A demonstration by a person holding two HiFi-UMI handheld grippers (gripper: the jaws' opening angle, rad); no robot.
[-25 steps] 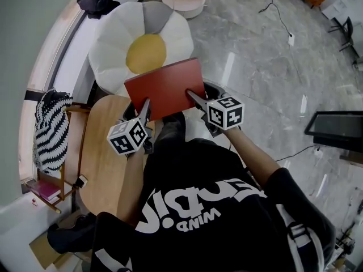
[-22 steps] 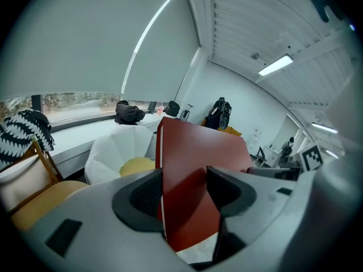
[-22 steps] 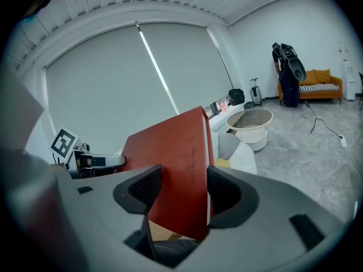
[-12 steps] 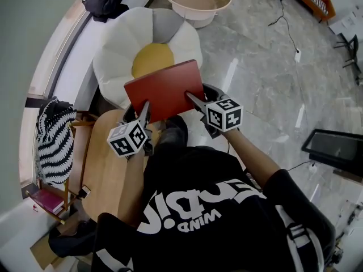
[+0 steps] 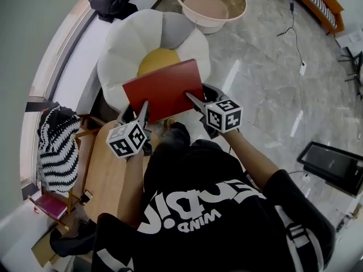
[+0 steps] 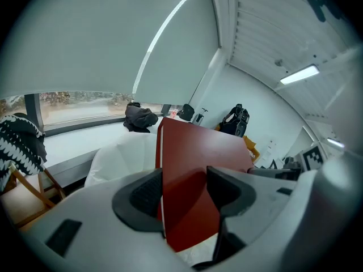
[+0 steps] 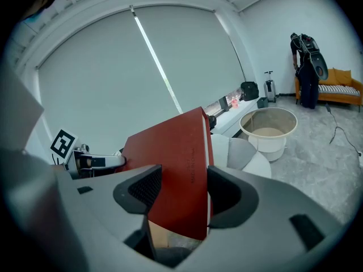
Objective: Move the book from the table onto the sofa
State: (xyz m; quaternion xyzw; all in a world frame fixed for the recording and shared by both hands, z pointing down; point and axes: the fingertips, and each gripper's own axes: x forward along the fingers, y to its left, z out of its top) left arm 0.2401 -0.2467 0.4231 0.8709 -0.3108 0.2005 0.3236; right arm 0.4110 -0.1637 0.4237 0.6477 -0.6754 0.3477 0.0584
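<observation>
Pinching book [image 5: 163, 88], left tongs [image 6: 182, 187] and right tongs [image 7: 182, 186], lettering [image 7: 191, 162] only in right gripper view

Head view looks steeply down; both gripper views share the book [image 6: 193, 152].

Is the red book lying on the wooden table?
No, the left gripper and right gripper hold the red book up, off the wooden table.

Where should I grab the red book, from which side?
Grip the red book at its near corners, from the person's side, as the left gripper and right gripper do. It is wide and thin, so pinching both corners likely keeps it level.
</observation>
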